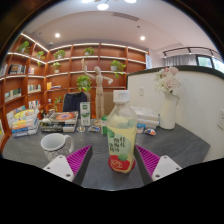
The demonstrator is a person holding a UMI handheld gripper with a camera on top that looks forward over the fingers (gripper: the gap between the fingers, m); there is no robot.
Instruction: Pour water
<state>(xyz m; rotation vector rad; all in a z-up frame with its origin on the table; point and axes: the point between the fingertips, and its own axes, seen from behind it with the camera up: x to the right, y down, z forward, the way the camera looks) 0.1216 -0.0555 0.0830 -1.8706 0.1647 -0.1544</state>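
while jaws gape, bottle stands between

the gripper is level and points forward, its two fingers reaching up from below with a wide gap between them; the left finger's magenta pad sits just left of the bottle and the right finger's pad just right of it, each apart from it. the bottle stands between the fingers, neither pad pressing on it.
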